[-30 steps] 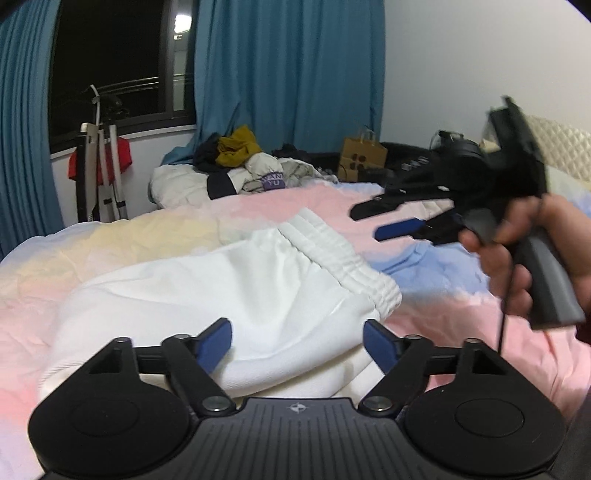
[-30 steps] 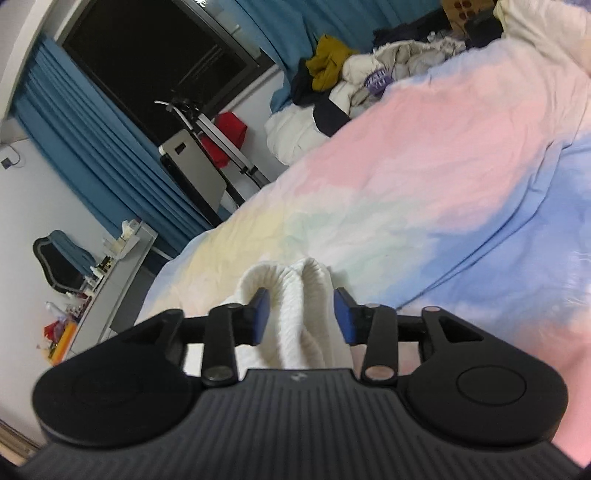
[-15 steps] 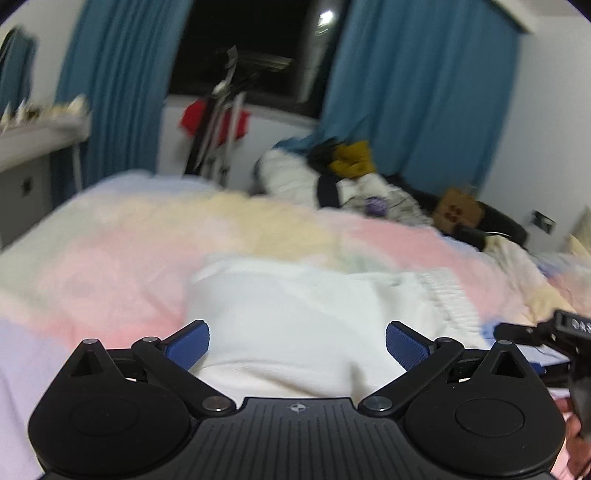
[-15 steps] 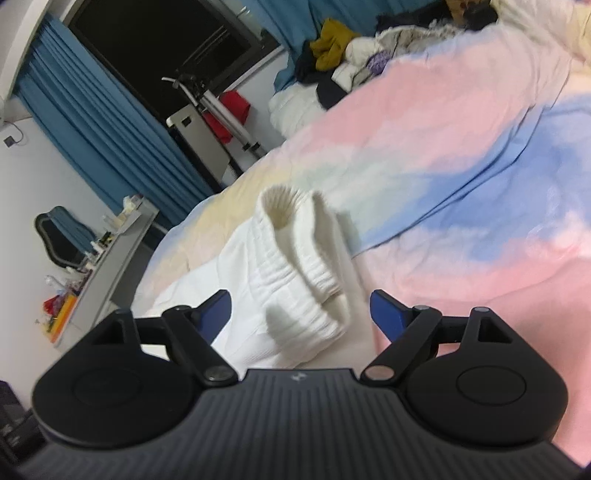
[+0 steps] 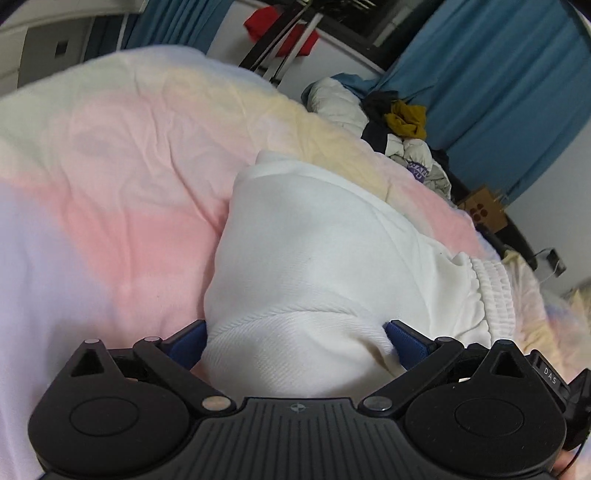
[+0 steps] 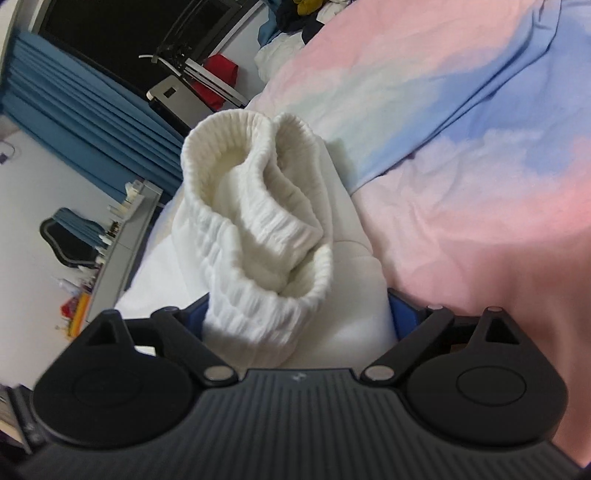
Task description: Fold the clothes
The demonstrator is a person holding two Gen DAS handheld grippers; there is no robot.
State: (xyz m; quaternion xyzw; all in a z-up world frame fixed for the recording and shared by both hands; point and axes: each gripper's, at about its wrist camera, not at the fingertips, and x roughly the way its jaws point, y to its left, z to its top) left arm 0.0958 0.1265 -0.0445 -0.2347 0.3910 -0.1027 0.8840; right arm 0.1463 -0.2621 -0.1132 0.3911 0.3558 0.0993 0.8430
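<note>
White sweatpants (image 5: 314, 251) lie folded on a pastel bed cover (image 5: 110, 177). My left gripper (image 5: 297, 343) is open, its blue pads wide apart on either side of the folded fabric edge nearest me. In the right wrist view the ribbed elastic waistband (image 6: 255, 221) of the sweatpants bunches up in front. My right gripper (image 6: 295, 317) is open, with the waistband end of the sweatpants between its spread pads. Whether either gripper's pads press the cloth I cannot tell.
A pile of loose clothes (image 5: 402, 125) lies at the far end of the bed. Blue curtains (image 5: 498, 74), a dark window and a drying rack with a red cloth (image 5: 284, 33) stand behind. A desk and chair (image 6: 70, 243) stand beside the bed.
My right gripper let go of the waistband and opened wide, then moved in over it. My left gripper swung left and dropped close onto the folded edge, staying open.
</note>
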